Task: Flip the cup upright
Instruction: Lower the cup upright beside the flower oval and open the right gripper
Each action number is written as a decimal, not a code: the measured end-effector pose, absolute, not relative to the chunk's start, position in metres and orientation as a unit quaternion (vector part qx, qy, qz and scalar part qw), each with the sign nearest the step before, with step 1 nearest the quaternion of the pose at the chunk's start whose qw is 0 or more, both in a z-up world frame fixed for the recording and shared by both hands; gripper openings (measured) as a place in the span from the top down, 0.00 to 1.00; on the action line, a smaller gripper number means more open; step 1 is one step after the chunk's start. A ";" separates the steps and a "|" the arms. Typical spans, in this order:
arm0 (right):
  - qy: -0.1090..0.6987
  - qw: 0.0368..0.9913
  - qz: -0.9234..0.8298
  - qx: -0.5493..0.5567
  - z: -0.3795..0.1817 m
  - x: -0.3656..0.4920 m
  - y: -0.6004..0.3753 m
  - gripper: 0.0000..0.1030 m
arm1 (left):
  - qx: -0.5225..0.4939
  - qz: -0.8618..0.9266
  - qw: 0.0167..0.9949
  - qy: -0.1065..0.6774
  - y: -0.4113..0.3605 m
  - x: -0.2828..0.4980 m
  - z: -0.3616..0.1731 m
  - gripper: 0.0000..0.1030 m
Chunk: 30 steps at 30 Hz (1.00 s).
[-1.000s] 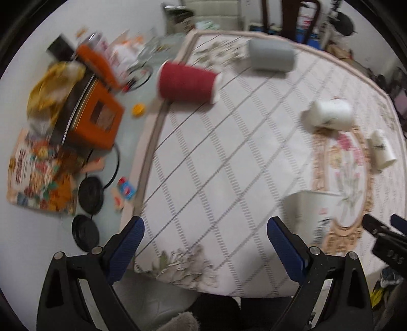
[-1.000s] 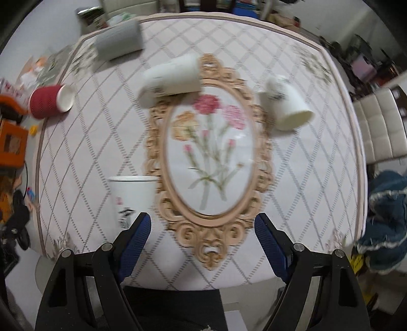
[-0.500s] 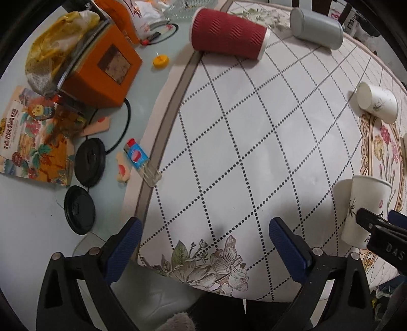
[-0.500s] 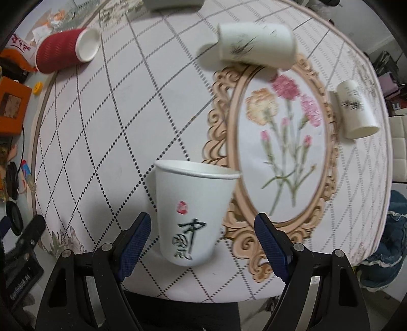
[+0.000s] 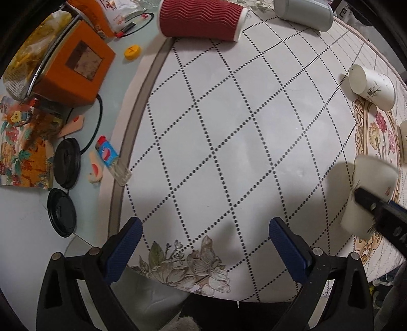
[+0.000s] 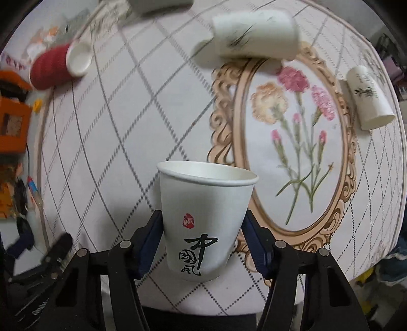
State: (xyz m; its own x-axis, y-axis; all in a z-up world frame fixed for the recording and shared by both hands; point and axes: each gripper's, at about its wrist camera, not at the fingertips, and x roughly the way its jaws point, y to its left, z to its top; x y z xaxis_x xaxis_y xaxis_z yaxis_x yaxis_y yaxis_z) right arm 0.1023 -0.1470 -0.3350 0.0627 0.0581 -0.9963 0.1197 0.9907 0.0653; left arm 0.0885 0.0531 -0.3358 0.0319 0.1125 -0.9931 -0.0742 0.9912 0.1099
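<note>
On the patterned tablecloth (image 6: 157, 107) lie four cups on their sides — one red (image 6: 51, 66), one grey (image 5: 304, 12), two white (image 6: 254, 33) (image 6: 368, 98). The right gripper (image 6: 202, 242) clasps the calligraphy cup (image 6: 203, 219) — upright, mouth up, at the near edge. The left gripper (image 5: 206, 248) is spread, holding nothing.

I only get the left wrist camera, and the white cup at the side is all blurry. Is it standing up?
Observer: Yes. In the right wrist view the white cup is upright, with its open mouth on top.
Operator: Is something holding it?
Observer: The right gripper is. Its blue pads sit against both sides of the cup.
Operator: Is there a picture on it?
Observer: It has black brush characters under a red stamp.
</note>
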 end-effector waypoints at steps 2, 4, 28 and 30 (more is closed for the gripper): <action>0.656 0.750 -0.023 0.076 -0.322 0.104 -0.153 0.38 | 0.015 0.065 0.717 0.693 0.052 0.091 -0.336 0.01; 0.626 0.775 -0.027 0.079 -0.311 0.107 -0.156 0.38 | 0.017 0.067 0.718 0.693 0.051 0.096 -0.336 0.01; 0.439 0.897 -0.039 -0.034 -0.334 0.093 -0.124 0.36 | 0.046 0.076 0.720 0.688 0.042 0.118 -0.367 0.01; 0.447 0.893 -0.041 -0.034 -0.336 0.089 -0.123 0.36 | 0.047 0.073 0.722 0.687 0.044 0.115 -0.366 0.01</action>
State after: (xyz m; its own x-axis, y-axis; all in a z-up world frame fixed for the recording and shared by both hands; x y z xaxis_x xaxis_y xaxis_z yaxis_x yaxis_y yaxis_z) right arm 0.0886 -0.1229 -0.3356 0.5977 -0.1035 -0.7950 0.0423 0.9943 -0.0977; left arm 0.1146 0.0436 -0.3656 0.0460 0.1705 -0.9843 -0.0412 0.9848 0.1687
